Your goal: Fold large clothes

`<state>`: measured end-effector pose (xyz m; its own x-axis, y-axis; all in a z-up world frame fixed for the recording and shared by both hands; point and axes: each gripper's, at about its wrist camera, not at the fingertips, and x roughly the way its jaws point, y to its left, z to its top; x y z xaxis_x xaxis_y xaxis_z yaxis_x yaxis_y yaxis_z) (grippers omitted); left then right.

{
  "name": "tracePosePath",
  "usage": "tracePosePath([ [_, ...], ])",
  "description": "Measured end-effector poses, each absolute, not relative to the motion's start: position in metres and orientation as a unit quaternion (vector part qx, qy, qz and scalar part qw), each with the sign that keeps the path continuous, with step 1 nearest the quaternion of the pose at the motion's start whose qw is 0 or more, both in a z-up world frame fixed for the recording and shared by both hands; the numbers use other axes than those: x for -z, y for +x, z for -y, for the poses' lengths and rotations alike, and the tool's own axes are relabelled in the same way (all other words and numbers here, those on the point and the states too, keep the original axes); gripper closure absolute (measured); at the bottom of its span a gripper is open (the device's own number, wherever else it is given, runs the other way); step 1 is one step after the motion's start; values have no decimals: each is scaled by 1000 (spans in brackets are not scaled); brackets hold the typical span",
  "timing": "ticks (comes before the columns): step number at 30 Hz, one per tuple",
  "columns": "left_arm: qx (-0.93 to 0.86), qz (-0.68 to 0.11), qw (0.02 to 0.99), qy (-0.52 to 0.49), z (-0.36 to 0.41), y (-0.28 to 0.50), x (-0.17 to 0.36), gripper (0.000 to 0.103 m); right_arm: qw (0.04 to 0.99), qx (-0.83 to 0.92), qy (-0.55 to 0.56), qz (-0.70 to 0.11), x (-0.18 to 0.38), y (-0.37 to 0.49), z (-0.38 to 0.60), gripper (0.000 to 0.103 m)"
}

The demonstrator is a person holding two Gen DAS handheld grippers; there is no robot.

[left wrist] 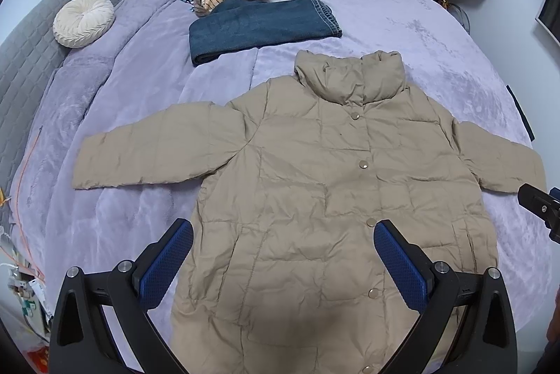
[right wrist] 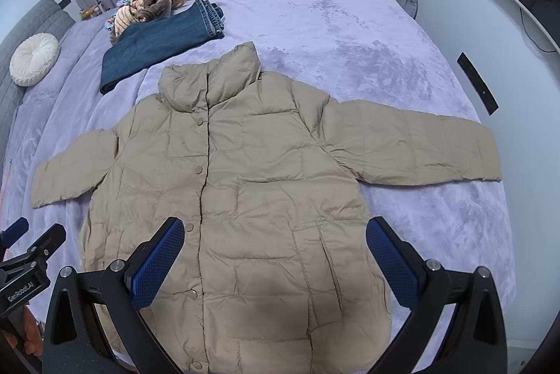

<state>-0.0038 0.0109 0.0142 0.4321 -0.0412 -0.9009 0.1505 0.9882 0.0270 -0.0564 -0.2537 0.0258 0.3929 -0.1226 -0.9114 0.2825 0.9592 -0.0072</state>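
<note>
The beige puffer jacket (left wrist: pixel 315 185) lies collar-away on the bed (left wrist: pixel 402 24), hem nearest both wide-open, empty hand-held grippers, left hand-held gripper (left wrist: pixel 283 265) and right hand-held gripper (right wrist: pixel 276 262).

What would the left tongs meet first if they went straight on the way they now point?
Most likely the beige puffer jacket: the open left tongs aim at its buttoned front, which lies flat on the bed. Exact depth is unclear.

The only legible writing is white lettering reading "GenRobot.AI", printed along the black plastic body of the left gripper (right wrist: pixel 21 248), seen at the lower left edge of the right wrist view; the tags on the clothes hanging in the far corner are too small to read.
</note>
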Motion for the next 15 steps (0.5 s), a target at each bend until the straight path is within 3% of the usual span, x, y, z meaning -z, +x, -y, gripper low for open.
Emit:
tracePosePath([
  [15,55,-531,844,49,-15,-6,-14,0,831,122,73,-537,-26,-57,252,0],
])
